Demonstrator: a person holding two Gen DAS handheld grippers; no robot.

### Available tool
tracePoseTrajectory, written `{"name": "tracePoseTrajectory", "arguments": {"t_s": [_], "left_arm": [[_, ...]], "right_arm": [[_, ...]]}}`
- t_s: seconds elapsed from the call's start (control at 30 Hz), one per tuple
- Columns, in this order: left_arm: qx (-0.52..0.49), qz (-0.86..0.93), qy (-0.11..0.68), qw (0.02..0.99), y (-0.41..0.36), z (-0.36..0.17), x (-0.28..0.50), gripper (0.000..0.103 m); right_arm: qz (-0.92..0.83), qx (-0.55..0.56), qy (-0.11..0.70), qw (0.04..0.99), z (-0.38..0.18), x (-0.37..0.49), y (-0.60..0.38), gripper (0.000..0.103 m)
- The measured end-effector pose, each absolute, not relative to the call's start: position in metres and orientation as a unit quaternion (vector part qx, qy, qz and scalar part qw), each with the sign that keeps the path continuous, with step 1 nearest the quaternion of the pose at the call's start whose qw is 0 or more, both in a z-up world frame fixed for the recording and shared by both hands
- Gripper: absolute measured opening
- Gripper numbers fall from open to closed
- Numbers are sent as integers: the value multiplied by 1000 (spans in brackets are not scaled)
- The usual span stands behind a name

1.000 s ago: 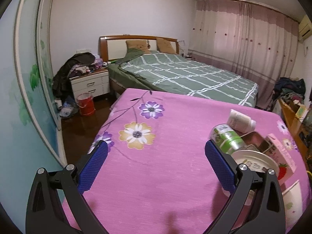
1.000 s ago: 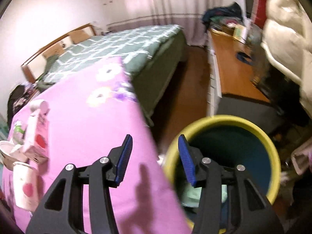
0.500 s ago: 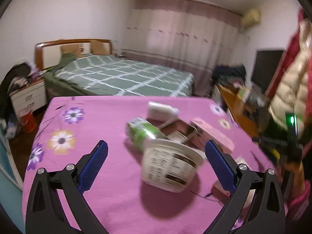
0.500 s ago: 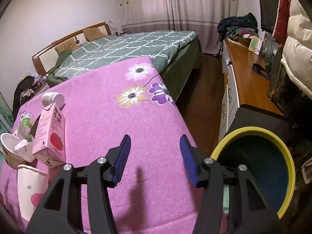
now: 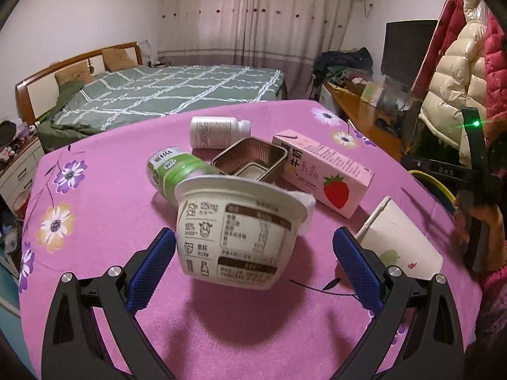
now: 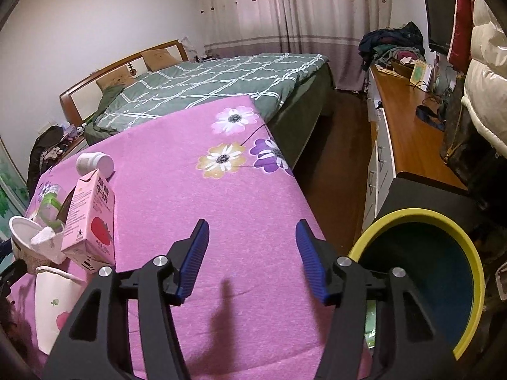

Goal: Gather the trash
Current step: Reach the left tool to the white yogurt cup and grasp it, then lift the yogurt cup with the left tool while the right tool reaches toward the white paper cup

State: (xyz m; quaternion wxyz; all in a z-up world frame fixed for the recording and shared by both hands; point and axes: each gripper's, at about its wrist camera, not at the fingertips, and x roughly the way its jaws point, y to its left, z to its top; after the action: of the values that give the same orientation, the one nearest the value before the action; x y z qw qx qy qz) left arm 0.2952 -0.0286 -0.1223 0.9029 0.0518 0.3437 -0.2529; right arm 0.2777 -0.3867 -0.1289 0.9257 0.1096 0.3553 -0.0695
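Observation:
A white yogurt cup (image 5: 240,231) with a crumpled tissue in it stands on the pink flowered tablecloth (image 5: 104,221). My left gripper (image 5: 253,259) is open, its blue pads on either side of the cup, not touching it. Behind the cup lie a green-labelled bottle (image 5: 172,171), a brown foil tray (image 5: 250,160), a white pill bottle (image 5: 218,131), a pink strawberry milk carton (image 5: 320,171) and a white paper cup (image 5: 399,243). My right gripper (image 6: 252,259) is open and empty above the table's edge, beside the yellow-rimmed trash bin (image 6: 440,272).
A bed with a green checked cover (image 6: 215,85) stands beyond the table. A wooden desk (image 6: 408,126) with clutter runs along the right wall. Coats (image 5: 456,72) hang at the right. The same trash pile shows at the left of the right wrist view (image 6: 92,215).
My left gripper has swung right and closed in on the yogurt cup, which now sits between its pads. My right gripper has moved from over the bin to above the table edge.

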Motion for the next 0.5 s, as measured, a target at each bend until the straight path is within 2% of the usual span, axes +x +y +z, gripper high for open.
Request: {"name": "tracePoseTrajectory", "arguments": {"t_s": [0.23,0.37,0.5], "left_arm": [[54,-245,366,896,-28,-129,305,97],[56,-231,386,891,-28,-135,312,80],[69,-214,377,898,-29,-135,310,79]], "right_arm": [[-68,111,355,926,-129,278,-386,56],[-68,111,357,925,-129,278,-386,56],[-65,113,359,924,-130,279,-387,56]]}}
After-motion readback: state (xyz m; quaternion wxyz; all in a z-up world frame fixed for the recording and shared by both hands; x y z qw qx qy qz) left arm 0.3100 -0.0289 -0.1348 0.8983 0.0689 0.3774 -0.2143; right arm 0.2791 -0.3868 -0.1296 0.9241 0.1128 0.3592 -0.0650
